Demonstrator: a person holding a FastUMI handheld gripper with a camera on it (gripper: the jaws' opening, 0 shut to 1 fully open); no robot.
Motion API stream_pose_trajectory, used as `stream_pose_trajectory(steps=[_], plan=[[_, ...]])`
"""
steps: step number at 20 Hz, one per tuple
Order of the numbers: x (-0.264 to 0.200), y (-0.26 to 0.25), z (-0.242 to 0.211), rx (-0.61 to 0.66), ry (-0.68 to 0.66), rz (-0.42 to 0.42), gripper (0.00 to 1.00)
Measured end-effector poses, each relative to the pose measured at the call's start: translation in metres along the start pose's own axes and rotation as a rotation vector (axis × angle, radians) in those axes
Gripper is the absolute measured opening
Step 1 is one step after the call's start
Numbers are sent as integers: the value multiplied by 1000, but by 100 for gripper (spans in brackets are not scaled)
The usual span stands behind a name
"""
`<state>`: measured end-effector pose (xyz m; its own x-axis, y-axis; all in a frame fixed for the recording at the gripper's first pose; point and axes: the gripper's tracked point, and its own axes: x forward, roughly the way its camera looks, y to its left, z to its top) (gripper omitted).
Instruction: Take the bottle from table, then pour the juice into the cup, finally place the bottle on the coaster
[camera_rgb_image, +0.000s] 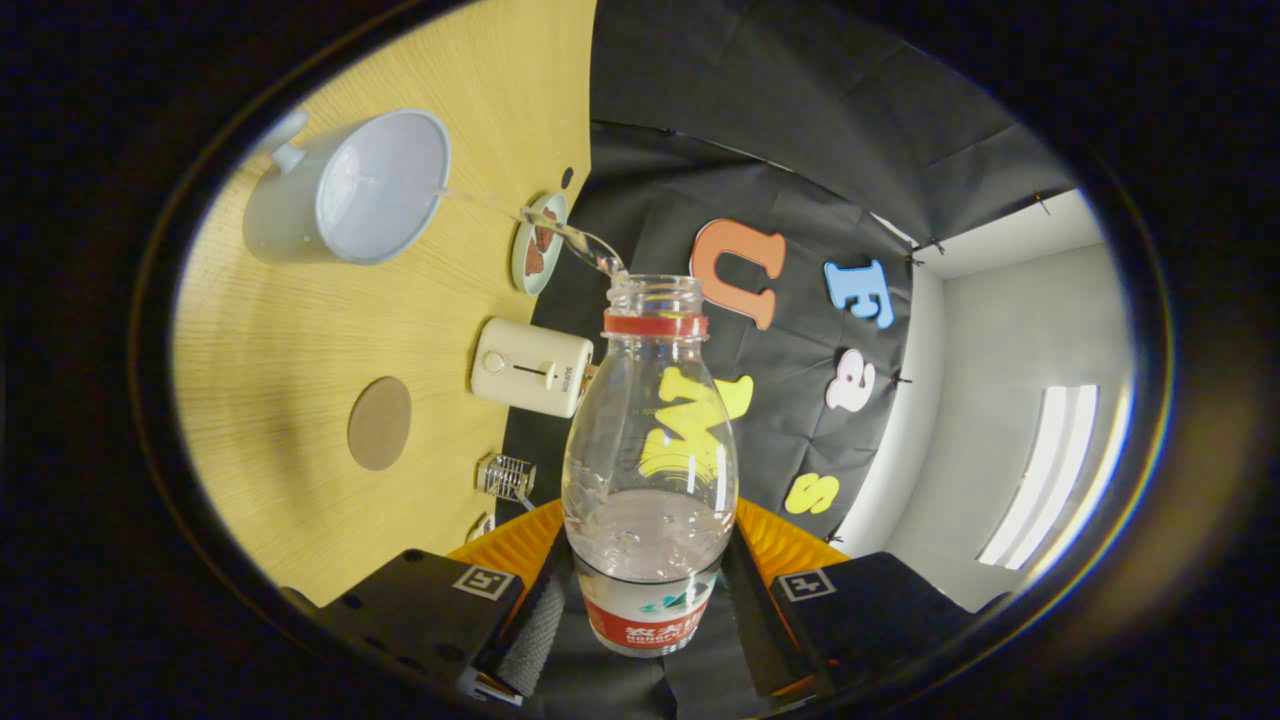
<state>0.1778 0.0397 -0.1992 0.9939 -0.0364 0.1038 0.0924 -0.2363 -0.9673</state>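
Claw (648, 600) clamped on bottle (650, 450), stream reaching cup (375, 185): hold your tilt steady, aim mid-cup.

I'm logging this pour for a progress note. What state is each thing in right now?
Bottle: uncapped, tipped toward the cup, part full, clear liquid streaming from its mouth.
Cup: standing on the table, open, stream reaching its rim.
Coaster: flat on the table, bare.
Small plate: on the table, holding something brown.
White box: on the table, untouched.
Hand-held gripper: shut on the bottle, both fingers pressing its labelled part.
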Motion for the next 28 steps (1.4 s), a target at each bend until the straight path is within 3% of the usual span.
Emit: stream_pose_trajectory(steps=[28], plan=[[9,-1,3,-96,10,-36,80]])
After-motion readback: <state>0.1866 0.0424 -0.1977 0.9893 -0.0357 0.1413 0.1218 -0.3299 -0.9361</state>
